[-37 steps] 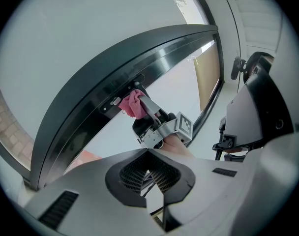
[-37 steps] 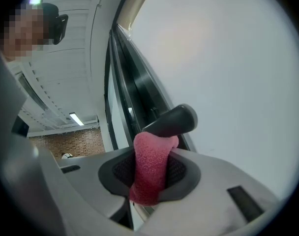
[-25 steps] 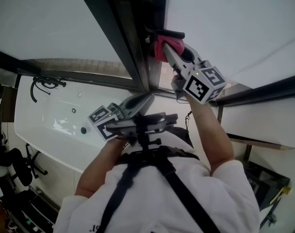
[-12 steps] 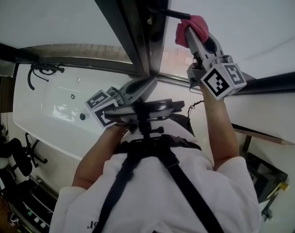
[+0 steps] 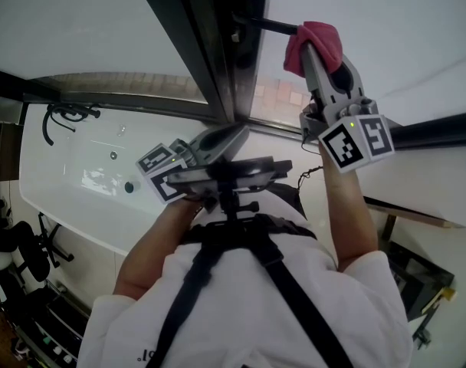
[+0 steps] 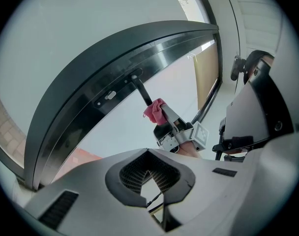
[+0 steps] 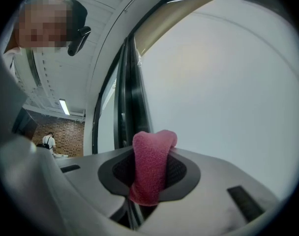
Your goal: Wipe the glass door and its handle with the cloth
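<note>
The frosted glass door (image 5: 379,29) has a dark metal frame (image 5: 210,60). A black bar handle (image 5: 262,24) sticks out from that frame. My right gripper (image 5: 313,50) is raised to the outer end of the handle, shut on a pink cloth (image 5: 319,35) that presses against the bar and the pane. In the right gripper view the cloth (image 7: 150,166) is folded between the pads, with glass (image 7: 228,92) to its right. My left gripper (image 5: 218,139) stays low by the chest, shut and holding nothing. In its own view, the left gripper (image 6: 150,173) looks up at the handle (image 6: 139,88) and cloth (image 6: 154,111).
A white bathtub (image 5: 72,190) with a black tap (image 5: 64,125) lies below left. Black chairs (image 5: 22,259) stand at the lower left edge. A camera mount (image 5: 229,181) sits on the person's chest. A distant person (image 7: 49,141) stands before a brick wall.
My right gripper has slid the pink cloth along the handle, from beside the frame out towards the bar's free end. The left gripper has barely moved.
</note>
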### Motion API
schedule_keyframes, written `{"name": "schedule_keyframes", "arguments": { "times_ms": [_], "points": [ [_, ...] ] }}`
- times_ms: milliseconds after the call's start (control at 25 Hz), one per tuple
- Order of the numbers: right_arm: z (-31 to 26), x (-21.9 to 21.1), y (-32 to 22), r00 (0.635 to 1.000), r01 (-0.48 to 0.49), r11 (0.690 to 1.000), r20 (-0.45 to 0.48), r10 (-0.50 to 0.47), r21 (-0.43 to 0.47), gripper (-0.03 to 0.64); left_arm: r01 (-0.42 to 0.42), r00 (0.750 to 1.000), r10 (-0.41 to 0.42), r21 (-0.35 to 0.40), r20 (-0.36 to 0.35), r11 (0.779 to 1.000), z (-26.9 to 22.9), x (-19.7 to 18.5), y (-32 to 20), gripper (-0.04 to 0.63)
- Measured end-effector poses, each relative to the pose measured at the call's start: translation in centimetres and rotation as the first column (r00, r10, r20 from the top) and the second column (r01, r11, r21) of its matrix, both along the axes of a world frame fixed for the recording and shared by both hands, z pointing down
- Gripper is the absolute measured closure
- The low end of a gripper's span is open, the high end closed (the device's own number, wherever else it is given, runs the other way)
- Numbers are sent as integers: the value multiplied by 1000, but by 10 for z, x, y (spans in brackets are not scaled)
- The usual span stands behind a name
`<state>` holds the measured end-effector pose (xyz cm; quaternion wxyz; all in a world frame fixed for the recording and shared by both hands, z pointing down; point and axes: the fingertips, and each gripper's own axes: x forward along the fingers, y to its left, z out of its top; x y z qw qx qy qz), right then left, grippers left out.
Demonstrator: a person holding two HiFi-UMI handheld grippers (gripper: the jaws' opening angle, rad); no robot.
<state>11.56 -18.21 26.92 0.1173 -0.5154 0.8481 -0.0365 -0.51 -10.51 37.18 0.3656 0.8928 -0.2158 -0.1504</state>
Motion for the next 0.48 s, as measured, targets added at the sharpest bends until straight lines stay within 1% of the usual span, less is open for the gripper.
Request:
{"name": "schedule_keyframes", "arguments": {
  "times_ms": [80, 240, 480],
  "points": [
    [0, -23, 0, 999, 50, 999, -1, -50, -6, 522, 1, 1000, -1, 0, 0, 1000, 1, -1, -1, 603],
    [10, -71, -7, 988, 155, 986, 5, -155, -52, 522, 7, 1000, -7, 7, -2, 1000, 0, -1, -2, 603],
    [27, -116, -25, 967, 254, 958, 10, -255, -131, 522, 41, 999, -41, 9, -6, 999, -2, -7, 0, 603]
  ]
}}
